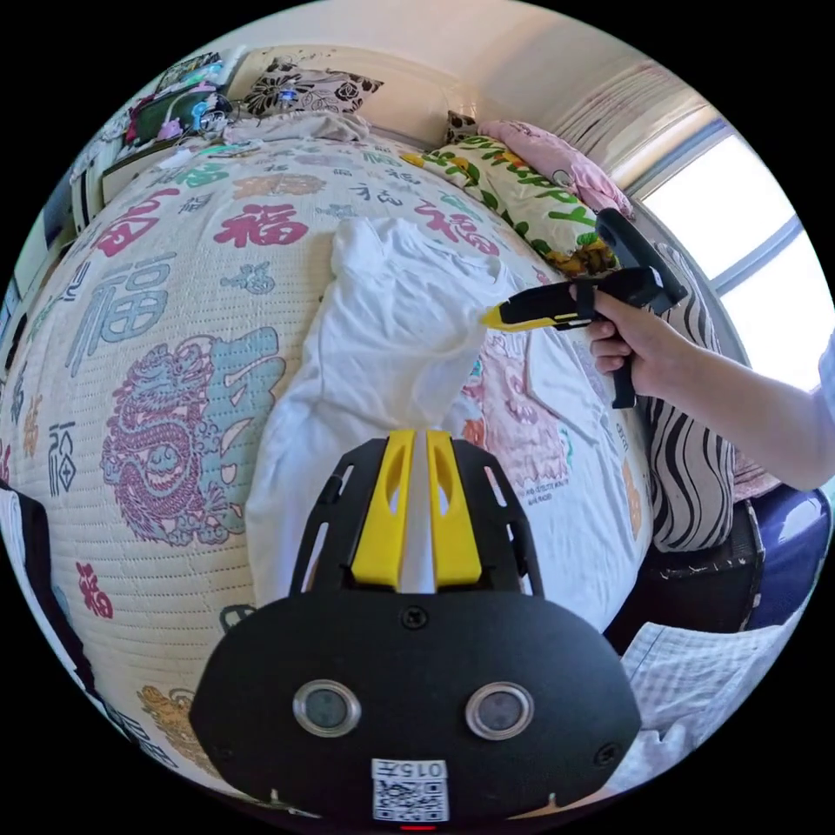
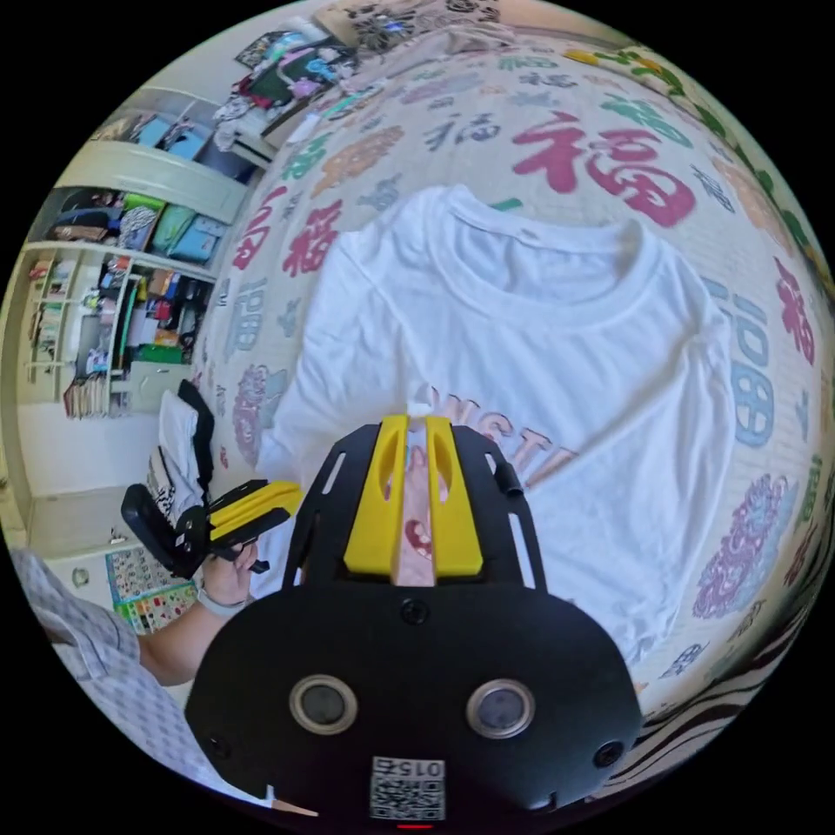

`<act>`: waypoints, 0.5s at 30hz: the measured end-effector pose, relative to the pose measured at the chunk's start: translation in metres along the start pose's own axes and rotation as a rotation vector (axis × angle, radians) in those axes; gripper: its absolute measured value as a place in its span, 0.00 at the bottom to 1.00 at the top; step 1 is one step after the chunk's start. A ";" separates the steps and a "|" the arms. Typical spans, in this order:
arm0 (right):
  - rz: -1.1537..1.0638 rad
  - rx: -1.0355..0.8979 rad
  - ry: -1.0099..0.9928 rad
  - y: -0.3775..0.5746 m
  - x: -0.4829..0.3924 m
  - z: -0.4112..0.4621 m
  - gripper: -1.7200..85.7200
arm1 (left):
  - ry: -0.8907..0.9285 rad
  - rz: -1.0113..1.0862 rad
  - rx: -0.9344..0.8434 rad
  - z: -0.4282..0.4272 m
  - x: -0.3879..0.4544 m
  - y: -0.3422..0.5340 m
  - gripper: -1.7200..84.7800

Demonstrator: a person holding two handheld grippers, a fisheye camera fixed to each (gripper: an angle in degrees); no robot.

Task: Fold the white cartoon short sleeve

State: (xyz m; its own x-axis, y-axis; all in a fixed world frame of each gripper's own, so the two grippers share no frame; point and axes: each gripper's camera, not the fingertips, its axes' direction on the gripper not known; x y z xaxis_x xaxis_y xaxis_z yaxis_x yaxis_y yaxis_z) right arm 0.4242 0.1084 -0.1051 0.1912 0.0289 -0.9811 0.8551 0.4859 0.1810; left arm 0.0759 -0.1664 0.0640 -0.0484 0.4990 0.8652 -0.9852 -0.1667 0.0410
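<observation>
The white cartoon short sleeve point(image 1: 383, 339) lies on a quilt point(image 1: 156, 348) printed with large characters and a dragon. One side of it is lifted and folded over, and part of the pink cartoon print point(image 1: 513, 426) shows. My left gripper point(image 1: 417, 435) is shut on a white fold of the shirt at its near edge. A hand holds my right gripper point(image 1: 489, 318), whose tip pinches the raised cloth. In the right gripper view the shirt point(image 2: 609, 348) lies with its collar point(image 2: 539, 261) up. My right gripper point(image 2: 417, 422) is shut on printed cloth, and the left gripper point(image 2: 291, 496) is at the shirt's edge.
A green and yellow floral cover point(image 1: 522, 191) and a pink cloth point(image 1: 557, 156) lie at the bed's far side by a bright window point(image 1: 748, 226). A zebra-striped cushion point(image 1: 687, 487) stands at the bed's edge. Patterned pillows point(image 1: 313, 87) are at the head. Cluttered shelves point(image 2: 113, 296) line the wall.
</observation>
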 end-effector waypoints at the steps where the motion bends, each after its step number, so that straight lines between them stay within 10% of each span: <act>1: 0.049 -0.012 0.032 0.005 0.009 -0.001 0.09 | 0.022 -0.007 -0.017 0.004 0.003 -0.001 0.03; 8: -0.030 0.178 0.005 0.016 0.019 -0.042 0.07 | -0.021 0.038 0.078 0.005 0.021 -0.048 0.04; 15: -0.110 -0.042 -0.010 0.013 0.031 -0.012 0.03 | -0.021 0.148 -0.177 0.091 0.032 -0.087 0.04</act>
State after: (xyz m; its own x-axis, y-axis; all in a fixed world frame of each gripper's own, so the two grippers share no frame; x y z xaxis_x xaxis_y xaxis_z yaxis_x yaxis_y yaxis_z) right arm 0.4354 0.1261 -0.1345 0.1019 -0.0353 -0.9942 0.8505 0.5215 0.0687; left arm 0.1751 -0.2137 0.1337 -0.1933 0.4618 0.8657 -0.9811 -0.0842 -0.1741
